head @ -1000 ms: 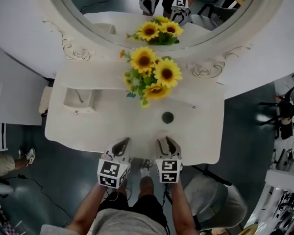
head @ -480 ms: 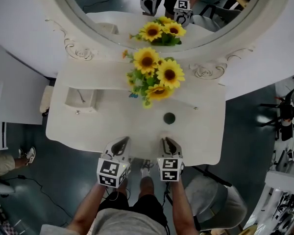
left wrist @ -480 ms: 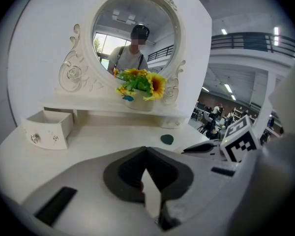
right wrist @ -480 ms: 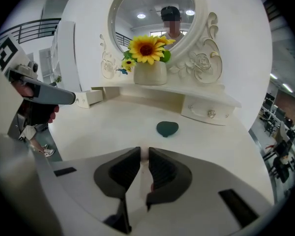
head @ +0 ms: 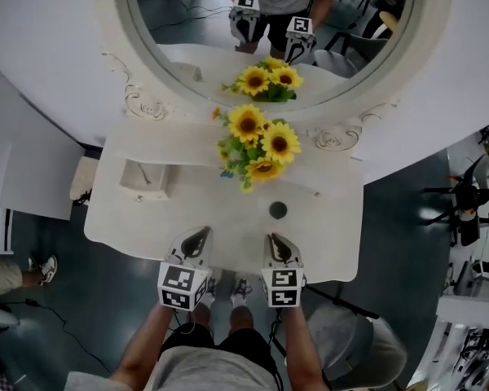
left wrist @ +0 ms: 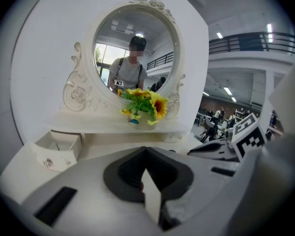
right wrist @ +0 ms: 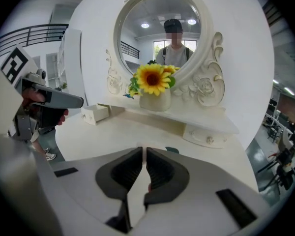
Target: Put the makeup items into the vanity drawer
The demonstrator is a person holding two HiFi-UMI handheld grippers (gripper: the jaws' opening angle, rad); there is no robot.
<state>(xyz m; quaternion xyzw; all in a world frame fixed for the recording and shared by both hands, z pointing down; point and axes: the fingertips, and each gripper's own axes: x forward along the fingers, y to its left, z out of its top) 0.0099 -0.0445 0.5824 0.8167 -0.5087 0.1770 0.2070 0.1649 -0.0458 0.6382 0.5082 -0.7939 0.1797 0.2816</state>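
Preparation for a first pick is being carried out at the near edge of the white vanity table [head: 187,212]. The left gripper [head: 194,243] is being held clenched on nothing. The right gripper [head: 278,244] has just been closing its jaws; only a thin slit is being left, with nothing between them.

The small dark round makeup item [head: 278,210] is lying on the tabletop just ahead of the right gripper. It is well apart from the open white drawer [head: 147,179] at the table's left.

For a clean pick, the right jaws probably need reopening before being lowered astride the item. A low, flat item is judged likely to slip, so the pads should be set squarely on its rim.

The full layout is being shown only by the head view. The open drawer's knob and front are being shown by the left gripper view. A second, closed drawer front with a round knob [right wrist: 209,140] is being shown only by the right gripper view.
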